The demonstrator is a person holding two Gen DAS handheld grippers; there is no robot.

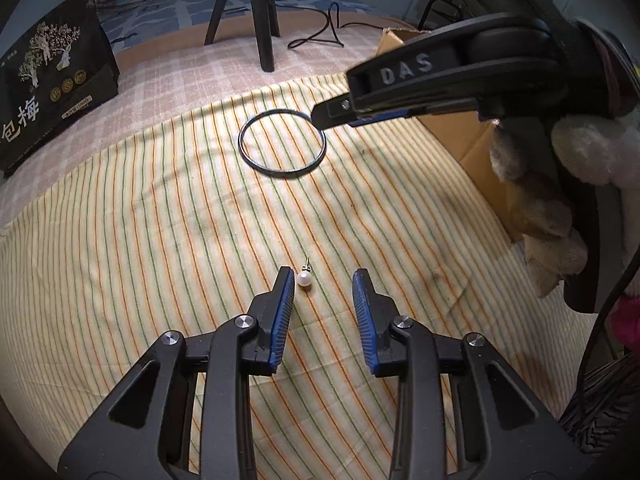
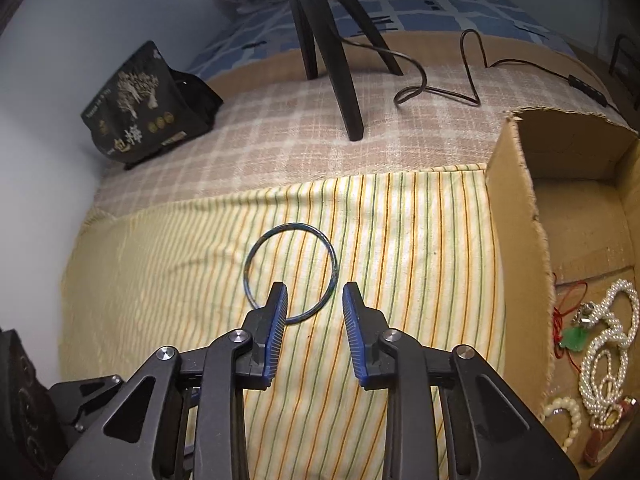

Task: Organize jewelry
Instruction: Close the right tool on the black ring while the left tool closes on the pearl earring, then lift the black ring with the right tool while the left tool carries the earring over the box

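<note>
Clearly "DAS" on right gripper (image 1: 320, 118), "包梅" on black bag (image 1: 52, 92)

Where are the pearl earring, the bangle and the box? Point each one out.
pearl earring (image 1: 304, 281): left wrist view, on the white pearl.
bangle (image 2: 247, 268): right wrist view, on the left arc of the ring.
box (image 2: 516, 216): right wrist view, on its cardboard side wall.

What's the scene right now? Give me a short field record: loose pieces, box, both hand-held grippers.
surface: striped cloth
loose pieces: dark bangle; pearl earring
cardboard box: to the right of the cloth, holds pearl strands and a green pendant
left hand-held gripper: open, earring lies between the fingers, beside the left one
right hand-held gripper: open over the bangle's near rim, nothing gripped
</note>
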